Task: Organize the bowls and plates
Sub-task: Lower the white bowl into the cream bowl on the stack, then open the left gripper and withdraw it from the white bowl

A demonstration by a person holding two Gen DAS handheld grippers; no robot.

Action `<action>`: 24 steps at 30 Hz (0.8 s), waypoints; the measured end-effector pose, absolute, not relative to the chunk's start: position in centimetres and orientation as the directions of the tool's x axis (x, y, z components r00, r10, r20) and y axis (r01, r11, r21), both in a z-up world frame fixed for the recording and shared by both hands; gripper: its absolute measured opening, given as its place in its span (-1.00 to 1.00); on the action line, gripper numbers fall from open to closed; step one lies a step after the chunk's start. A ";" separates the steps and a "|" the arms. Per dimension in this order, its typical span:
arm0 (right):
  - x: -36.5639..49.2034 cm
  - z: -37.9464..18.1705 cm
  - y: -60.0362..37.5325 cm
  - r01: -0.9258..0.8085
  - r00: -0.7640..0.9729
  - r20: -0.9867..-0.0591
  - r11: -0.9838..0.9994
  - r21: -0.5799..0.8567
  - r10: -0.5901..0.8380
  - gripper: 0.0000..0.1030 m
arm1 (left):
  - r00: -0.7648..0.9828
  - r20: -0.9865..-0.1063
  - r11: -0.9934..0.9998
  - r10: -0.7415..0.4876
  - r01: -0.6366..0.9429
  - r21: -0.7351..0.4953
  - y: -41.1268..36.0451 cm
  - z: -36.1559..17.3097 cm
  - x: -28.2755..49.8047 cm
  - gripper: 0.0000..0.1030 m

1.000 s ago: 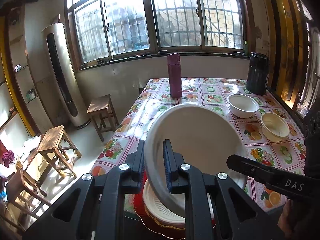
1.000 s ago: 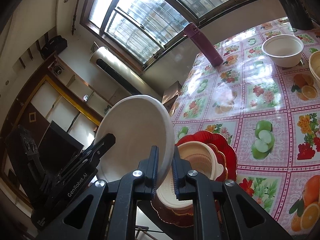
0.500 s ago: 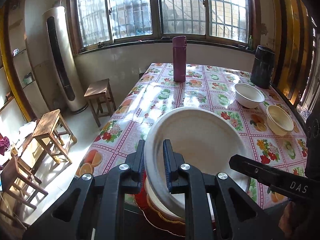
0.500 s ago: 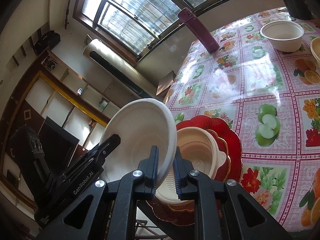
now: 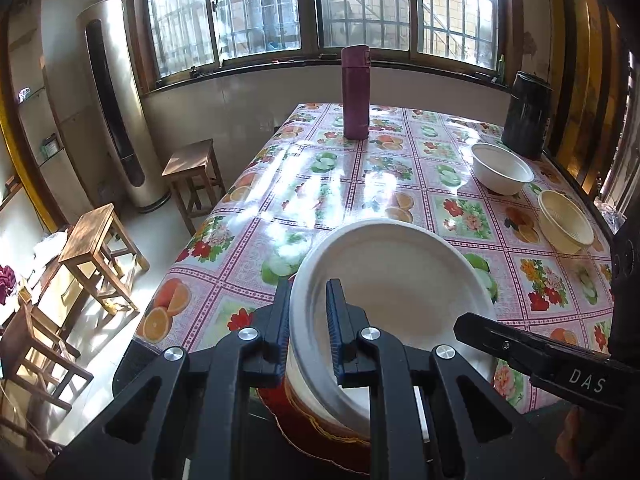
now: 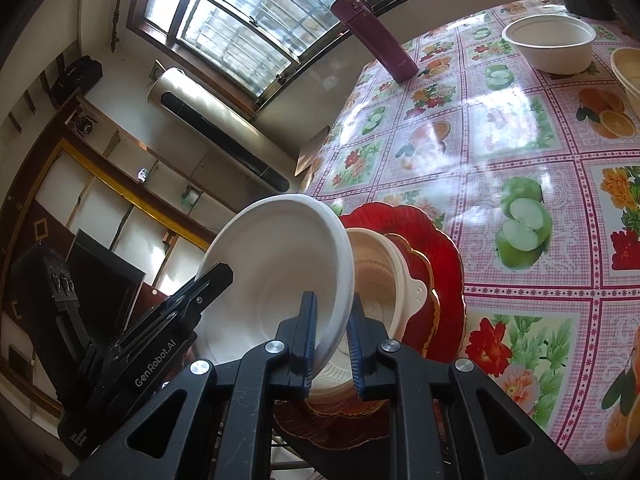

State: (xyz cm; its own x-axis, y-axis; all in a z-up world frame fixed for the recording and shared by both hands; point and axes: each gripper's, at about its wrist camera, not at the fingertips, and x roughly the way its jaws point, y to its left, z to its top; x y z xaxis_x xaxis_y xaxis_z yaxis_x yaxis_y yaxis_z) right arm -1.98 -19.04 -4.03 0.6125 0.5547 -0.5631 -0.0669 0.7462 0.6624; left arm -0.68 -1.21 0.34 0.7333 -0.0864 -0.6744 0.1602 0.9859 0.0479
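Both grippers hold one white plate (image 5: 396,280) by opposite rims. My left gripper (image 5: 308,324) is shut on its near-left rim; my right gripper (image 6: 331,340) is shut on its other rim, and its finger also shows in the left wrist view (image 5: 532,352). The white plate (image 6: 276,276) hangs tilted just above a stack at the table's near edge: a cream plate (image 6: 380,280) on a red scalloped plate (image 6: 436,256). A white bowl (image 5: 502,174) and a cream bowl (image 5: 564,228) sit on the table at the far right.
The table has a fruit-and-flower cloth (image 5: 360,184). A purple flask (image 5: 355,92) stands at its far end and a black canister (image 5: 526,116) at the far right corner. Wooden stools (image 5: 100,248) stand on the floor to the left.
The white plate has come down and flattened toward the stack, held by both grippers. The left camera has tipped downward, so the table fills more of its view.
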 end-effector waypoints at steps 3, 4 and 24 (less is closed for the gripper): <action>-2.0 -4.7 -19.0 -0.056 0.603 -0.580 0.754 0.655 0.548 -0.68 | 0.724 -0.686 0.987 -0.077 0.153 0.051 -1.1 -0.3 -0.4 -0.71; -2.0 -4.9 -19.0 -0.053 0.603 -0.584 0.757 0.651 0.544 -0.68 | 0.719 -0.691 0.987 -0.076 0.153 0.051 -1.1 -0.5 -0.3 -0.71; -3.7 -3.1 -15.5 -0.101 0.732 -0.619 0.943 0.316 0.286 0.10 | 0.701 -0.711 0.995 -0.050 0.094 0.023 1.2 -2.3 0.4 -0.31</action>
